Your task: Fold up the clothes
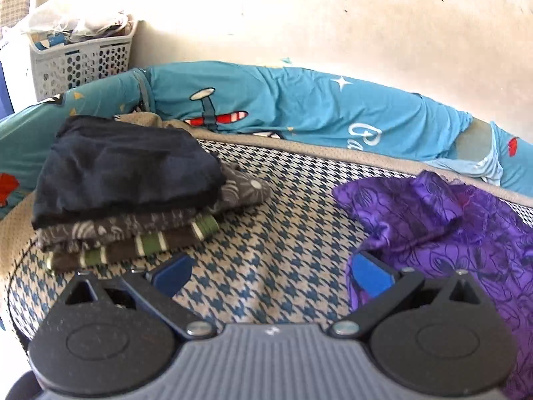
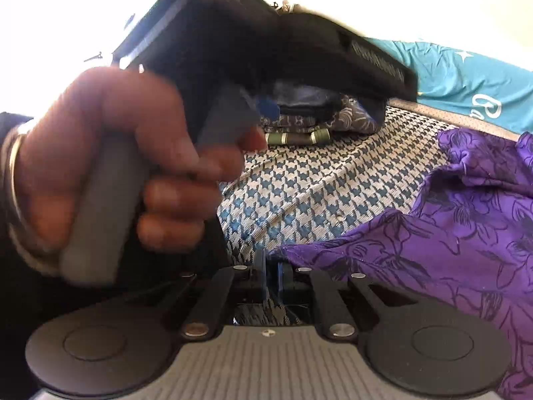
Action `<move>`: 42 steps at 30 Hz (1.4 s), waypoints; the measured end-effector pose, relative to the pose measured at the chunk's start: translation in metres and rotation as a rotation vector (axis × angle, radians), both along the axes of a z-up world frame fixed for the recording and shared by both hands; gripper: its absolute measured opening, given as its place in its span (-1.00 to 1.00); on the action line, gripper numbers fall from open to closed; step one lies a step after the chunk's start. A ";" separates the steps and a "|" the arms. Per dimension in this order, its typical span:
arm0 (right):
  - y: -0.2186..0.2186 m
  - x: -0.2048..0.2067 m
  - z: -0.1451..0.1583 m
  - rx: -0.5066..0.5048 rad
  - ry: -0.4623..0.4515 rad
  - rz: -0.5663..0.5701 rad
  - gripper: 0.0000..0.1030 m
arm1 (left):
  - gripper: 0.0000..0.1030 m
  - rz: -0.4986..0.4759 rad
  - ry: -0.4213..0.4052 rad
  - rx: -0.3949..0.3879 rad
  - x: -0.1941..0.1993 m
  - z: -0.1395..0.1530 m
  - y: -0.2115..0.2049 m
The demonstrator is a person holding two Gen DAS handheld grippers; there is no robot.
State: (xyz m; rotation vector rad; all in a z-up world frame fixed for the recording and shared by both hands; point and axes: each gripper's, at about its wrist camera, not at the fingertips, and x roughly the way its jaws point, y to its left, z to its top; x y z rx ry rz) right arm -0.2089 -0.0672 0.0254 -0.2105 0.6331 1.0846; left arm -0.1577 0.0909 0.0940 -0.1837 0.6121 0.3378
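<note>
My right gripper [image 2: 271, 275]: jaws pinched on the purple garment's [image 2: 449, 233] hem, lower centre. My left gripper [image 1: 271, 271]: jaws wide, empty. Folded stack [image 1: 126, 186] at left on the bed [image 1: 283, 233].

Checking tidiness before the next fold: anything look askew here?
The purple garment lies crumpled on the houndstooth cover, unlike the neat folded stack. Nothing looks spilled or damaged.

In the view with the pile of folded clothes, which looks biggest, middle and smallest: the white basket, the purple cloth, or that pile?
1. Purple cloth, though it lies nearest the camera and runs off the picture's edge.
2. Pile of folded clothes.
3. White basket, which stands farther back, so it may really be larger than it looks.
</note>
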 end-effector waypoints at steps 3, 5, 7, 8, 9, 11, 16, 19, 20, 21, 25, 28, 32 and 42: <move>0.000 -0.002 0.000 0.029 0.030 0.029 -0.78 | 1.00 0.006 0.008 0.001 0.002 -0.001 0.002; 0.002 -0.007 -0.002 -0.004 0.024 0.058 -0.51 | 1.00 0.001 0.017 0.005 0.002 -0.003 0.001; 0.006 -0.012 -0.010 -0.082 0.037 0.082 -0.35 | 1.00 -0.004 0.024 0.003 0.002 -0.006 -0.001; 0.005 -0.012 -0.014 -0.108 0.059 0.078 -0.35 | 1.00 -0.005 0.028 0.000 0.002 -0.007 -0.002; 0.003 -0.011 -0.016 -0.115 0.083 0.067 -0.35 | 1.00 -0.006 0.032 -0.003 0.002 -0.009 -0.003; -0.005 -0.009 -0.015 -0.116 0.089 0.023 -0.35 | 1.00 -0.020 0.042 -0.002 0.004 -0.012 -0.008; -0.035 -0.003 -0.002 -0.086 0.051 -0.099 -0.34 | 1.00 -0.068 0.065 -0.001 0.009 -0.021 -0.025; -0.051 0.004 0.003 -0.075 0.031 -0.188 -0.34 | 1.00 -0.108 0.083 -0.007 0.012 -0.027 -0.039; -0.056 0.008 0.004 -0.069 0.029 -0.220 -0.34 | 1.00 -0.127 0.087 -0.006 0.013 -0.030 -0.045; -0.063 0.009 0.005 -0.062 0.027 -0.256 -0.34 | 1.00 -0.145 0.092 -0.001 0.013 -0.032 -0.051; -0.093 0.017 0.011 -0.029 0.029 -0.389 -0.28 | 1.00 -0.198 0.111 0.026 0.013 -0.040 -0.073; -0.115 0.020 0.015 -0.009 0.046 -0.471 -0.27 | 1.00 -0.231 0.125 0.039 0.012 -0.046 -0.085; -0.148 0.027 0.021 0.001 0.026 -0.615 -0.27 | 1.00 -0.291 0.139 0.060 0.007 -0.052 -0.103; -0.224 0.046 0.016 -0.172 0.032 -0.916 -0.26 | 1.00 -0.391 0.185 0.154 0.000 -0.066 -0.149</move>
